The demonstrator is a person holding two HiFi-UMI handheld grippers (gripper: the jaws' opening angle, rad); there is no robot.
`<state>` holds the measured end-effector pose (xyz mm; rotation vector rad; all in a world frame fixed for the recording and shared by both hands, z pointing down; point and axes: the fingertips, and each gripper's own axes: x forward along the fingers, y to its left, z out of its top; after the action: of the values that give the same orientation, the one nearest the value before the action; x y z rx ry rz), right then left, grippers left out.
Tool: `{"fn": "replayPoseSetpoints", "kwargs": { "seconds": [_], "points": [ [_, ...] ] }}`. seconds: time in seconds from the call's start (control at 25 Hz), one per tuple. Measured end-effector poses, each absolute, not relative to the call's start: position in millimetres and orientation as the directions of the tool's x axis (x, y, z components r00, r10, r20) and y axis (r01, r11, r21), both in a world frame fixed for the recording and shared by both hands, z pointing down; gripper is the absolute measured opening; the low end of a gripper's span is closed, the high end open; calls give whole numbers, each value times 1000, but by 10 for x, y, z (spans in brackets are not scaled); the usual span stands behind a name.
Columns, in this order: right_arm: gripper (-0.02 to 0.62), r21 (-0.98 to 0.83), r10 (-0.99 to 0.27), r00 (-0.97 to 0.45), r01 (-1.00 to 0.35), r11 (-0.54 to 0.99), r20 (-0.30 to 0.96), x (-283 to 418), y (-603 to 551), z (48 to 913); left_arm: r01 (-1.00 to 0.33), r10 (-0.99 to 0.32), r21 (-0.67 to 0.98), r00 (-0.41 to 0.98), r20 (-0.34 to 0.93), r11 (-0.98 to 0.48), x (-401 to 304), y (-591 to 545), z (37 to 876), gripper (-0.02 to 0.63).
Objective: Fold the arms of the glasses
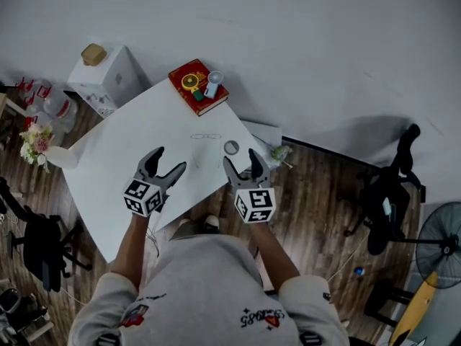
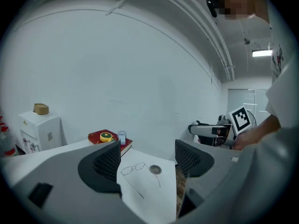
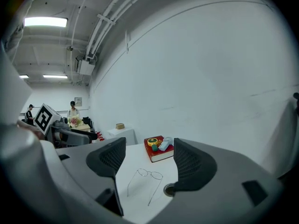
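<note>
Thin wire-rimmed glasses lie on the white table with both arms unfolded and stretched toward me. In the left gripper view the glasses lie ahead between the jaws, and in the right gripper view the glasses lie ahead with their arms pointing at the camera. My left gripper hovers over the table's near part, open and empty. Level with it to the right, my right gripper is also open and empty. Both stop short of the glasses.
A small round lid-like thing lies just right of the glasses. A red book with a yellow tape measure and a small cup sits at the table's far corner. A white cabinet, flowers and a black chair stand around.
</note>
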<state>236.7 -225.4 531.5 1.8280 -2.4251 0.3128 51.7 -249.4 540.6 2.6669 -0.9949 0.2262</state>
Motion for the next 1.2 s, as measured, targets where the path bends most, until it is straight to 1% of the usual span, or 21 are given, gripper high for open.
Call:
{"fn": "replayPoseSetpoints", "kwargs": {
  "seconds": [0.2,0.36,0.52,0.68,0.8,0.88,1.04,1.12,1.2],
  "points": [
    [305,-114,-942,-252,-966,232,223,2628,-2422,5414,-605,-547,233,792,270,-761,832,-2850,5498,359],
    [305,-117,-946,-219,-974,196,239,2769,-2536,5473,-535,-460,249,835,302,-807,1051,-3171,5642,354],
    [305,-126,-947,-176,-981,146,270,2926,-2573,5585,-459,-354,252,860,369,-852,1206,-3447,5858,351],
    [304,-136,-942,-131,-986,93,308,3039,-2546,5745,-343,-205,241,865,458,-908,1349,-3568,6137,344],
    [304,-137,-939,-103,-989,61,327,3087,-2544,5817,-254,-78,288,860,505,-923,1453,-3646,6393,314],
    [304,-136,-937,-83,-990,39,339,3092,-2519,5861,-211,-15,316,852,524,-925,1507,-3703,6561,311],
    [304,-131,-933,-46,-991,-2,358,3133,-2458,5952,-157,74,346,819,569,-925,1599,-3845,6905,292],
    [304,-131,-929,-26,-991,-24,369,3171,-2420,5998,-141,107,353,795,597,-925,1630,-3916,7071,260],
    [304,-129,-924,-4,-990,-49,381,3210,-2378,6050,-115,164,385,768,619,-916,1667,-3942,7226,252]
  ]
}}
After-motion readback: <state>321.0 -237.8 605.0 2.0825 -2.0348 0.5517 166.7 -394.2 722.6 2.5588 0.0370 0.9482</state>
